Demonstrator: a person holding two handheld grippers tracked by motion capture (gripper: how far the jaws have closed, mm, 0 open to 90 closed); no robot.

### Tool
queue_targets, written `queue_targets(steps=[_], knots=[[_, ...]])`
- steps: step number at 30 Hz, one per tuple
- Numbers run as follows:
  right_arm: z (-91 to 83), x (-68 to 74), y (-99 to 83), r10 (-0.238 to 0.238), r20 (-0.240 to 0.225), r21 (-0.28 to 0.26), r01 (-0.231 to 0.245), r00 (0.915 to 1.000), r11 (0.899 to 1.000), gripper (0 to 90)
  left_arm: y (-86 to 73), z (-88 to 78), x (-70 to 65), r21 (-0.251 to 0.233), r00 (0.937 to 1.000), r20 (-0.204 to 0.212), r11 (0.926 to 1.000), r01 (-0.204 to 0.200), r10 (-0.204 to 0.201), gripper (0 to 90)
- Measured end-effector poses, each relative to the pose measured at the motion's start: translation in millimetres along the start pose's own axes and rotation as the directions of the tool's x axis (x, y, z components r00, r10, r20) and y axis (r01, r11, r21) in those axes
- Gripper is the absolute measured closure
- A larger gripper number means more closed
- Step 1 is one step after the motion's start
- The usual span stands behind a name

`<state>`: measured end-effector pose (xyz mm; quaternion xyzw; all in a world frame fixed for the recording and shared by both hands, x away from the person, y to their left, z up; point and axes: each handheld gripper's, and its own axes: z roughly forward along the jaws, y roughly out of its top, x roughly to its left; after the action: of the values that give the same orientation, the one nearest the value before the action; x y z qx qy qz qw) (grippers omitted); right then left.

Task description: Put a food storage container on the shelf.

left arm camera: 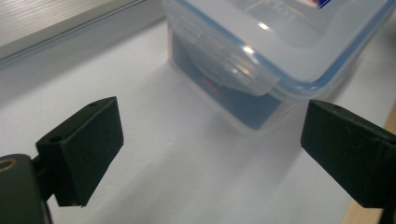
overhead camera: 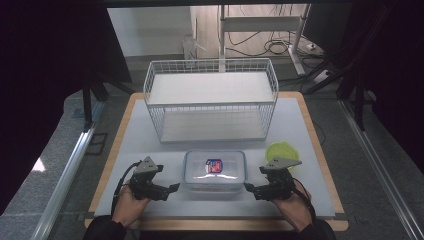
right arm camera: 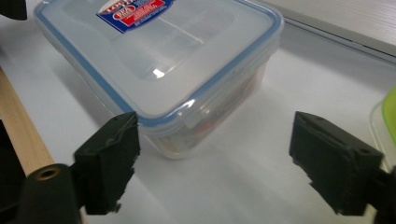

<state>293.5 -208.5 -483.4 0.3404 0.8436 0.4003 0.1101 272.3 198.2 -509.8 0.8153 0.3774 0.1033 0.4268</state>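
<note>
Tabletop [overhead camera: 150,145]: container [overhead camera: 215,171] between hand-held grippers (apart).

The clear lidded box's [right arm camera: 159,70] label runs off the top edge, its print too blurred to read.

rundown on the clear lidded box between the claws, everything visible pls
The clear plastic box is rectangular with rounded corners, and its translucent lid has a blue seal line round the rim. A red, white and blue label sits on the lid. Clip flaps on its short sides look folded down, so it appears shut. Something blue and reddish shows through the walls; what it is can't be told. It sits flat on the white mat, in front of the wire rack. Nothing grips it: the left claw and right claw flank it, open.
</note>
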Motion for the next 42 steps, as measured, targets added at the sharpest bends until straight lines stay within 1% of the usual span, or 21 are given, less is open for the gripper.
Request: queue_targets(steps=[2, 4, 7, 9, 11, 13, 17, 19, 20, 24, 25, 26, 27, 29, 32, 34, 36, 38, 39, 41, 42], knots=[[2.0, -0.5, 2.4, 0.004, -0.006, 0.000, -0.004, 1.0000, 1.000, 11.4, 4.1, -0.1, 0.5, -0.001, 0.9999, 0.017, 1.0000, 0.002, -0.002, 5.1], [4.9, -0.7, 4.9, 0.010, -0.016, 0.001, -0.010, 0.9998, 1.000, 10.5, 9.0, 1.6, 1.4, 0.001, 0.9990, 0.045, 1.0000, 0.010, -0.010, 4.8], [11.0, 0.7, 9.5, 0.017, -0.027, 0.021, -0.016, 0.9995, 1.000, 8.0, 16.5, 8.2, 3.3, 0.024, 0.9974, 0.072, 0.9997, 0.007, -0.008, 3.5], [15.8, 1.6, 12.1, 0.019, -0.038, 0.042, -0.017, 0.9991, 0.999, 5.8, 19.8, 12.2, 5.0, 0.020, 0.9943, 0.105, 0.9997, 0.017, -0.019, 2.4], [20.9, 1.2, 13.8, 0.033, -0.056, 0.071, -0.029, 0.9979, 0.997, 3.1, 23.1, 17.3, 7.5, 0.029, 0.9889, 0.147, 0.9994, 0.020, -0.024, 1.8], [25.1, -0.2, 15.1, 0.060, -0.085, 0.091, -0.052, 0.9945, 0.994, 2.8, 25.5, 22.5, 9.2, 0.033, 0.9860, 0.163, 0.9990, 0.029, -0.034, 1.2], [31.3, -3.8, 19.7, 0.103, -0.134, 0.105, -0.089, 0.9856, 0.990, 2.8, 31.2, 37.4, 14.3, 0.048, 0.9728, 0.223, 0.9974, 0.054, -0.063, 1.0], [35.2, -5.0, 23.2, 0.116, -0.156, 0.120, -0.098, 0.9809, 0.988, 2.4, 34.3, 43.3, 15.4, 0.060, 0.9704, 0.233, 0.9969, 0.050, -0.063, 1.2], [37.3, -5.3, 25.3, 0.120, -0.165, 0.127, -0.100, 0.9789, 0.987, 2.4, 35.3, 45.3, 15.9, 0.063, 0.9679, 0.242, 0.9965, 0.054, -0.068, 0.8], [46.5, -6.2, 32.4, 0.152, -0.190, 0.158, -0.122, 0.9701, 0.980, 0.0, 38.9, 55.8, 18.6, 0.086, 0.9499, 0.297, 0.9934, 0.075, -0.098, 0.0], [47.5, -8.2, 33.3, 0.166, -0.195, 0.158, -0.136, 0.9666, 0.978, 0.0, 38.7, 57.8, 19.1, 0.088, 0.9438, 0.313, 0.9927, 0.082, -0.105, 0.0], [47.4, -9.9, 34.2, 0.175, -0.191, 0.152, -0.147, 0.9660, 0.977, 1.4, 38.0, 59.3, 19.1, 0.089, 0.9389, 0.324, 0.9919, 0.090, -0.115, 0.0], [47.4, -11.3, 34.7, 0.173, -0.180, 0.147, -0.147, 0.9684, 0.978, 3.0, 37.4, 59.7, 19.5, 0.090, 0.9374, 0.327, 0.9913, 0.096, -0.120, 0.0], [49.6, -13.4, 35.7, 0.186, -0.183, 0.150, -0.160, 0.9653, 0.976, 2.7, 37.5, 58.9, 18.7, 0.093, 0.9384, 0.325, 0.9913, 0.093, -0.118, 0.0], [49.7, -13.0, 36.8, 0.205, -0.178, 0.160, -0.177, 0.9626, 0.971, 4.4, 39.1, 57.2, 14.1, 0.109, 0.9452, 0.300, 0.9890, 0.100, -0.128, 0.0], [46.1, -12.7, 35.8, 0.219, -0.178, 0.161, -0.191, 0.9594, 0.968, 9.8, 39.2, 54.2, 11.7, 0.113, 0.9493, 0.290, 0.9893, 0.092, -0.122, 0.8], [41.4, -12.0, 34.0, 0.229, -0.176, 0.157, -0.203, 0.9573, 0.967, 15.0, 38.2, 49.7, 8.8, 0.103, 0.9547, 0.273, 0.9904, 0.093, -0.118, 3.6], [35.2, -9.3, 32.9, 0.221, -0.166, 0.148, -0.198, 0.9609, 0.969, 20.6, 36.7, 43.8, 5.3, 0.092, 0.9601, 0.257, 0.9918, 0.088, -0.110, 7.8], [32.5, -7.0, 32.2, 0.213, -0.162, 0.146, -0.190, 0.9636, 0.971, 22.7, 35.4, 41.2, 3.8, 0.083, 0.9612, 0.253, 0.9924, 0.090, -0.109, 9.9], [27.1, -3.0, 30.1, 0.195, -0.152, 0.141, -0.174, 0.9689, 0.974, 27.0, 31.9, 37.1, 1.3, 0.074, 0.9606, 0.254, 0.9926, 0.097, -0.113, 13.7], [24.5, -1.1, 28.7, 0.193, -0.147, 0.137, -0.174, 0.9700, 0.975, 29.4, 29.8, 34.9, 0.5, 0.074, 0.9606, 0.255, 0.9927, 0.096, -0.111, 15.4]])
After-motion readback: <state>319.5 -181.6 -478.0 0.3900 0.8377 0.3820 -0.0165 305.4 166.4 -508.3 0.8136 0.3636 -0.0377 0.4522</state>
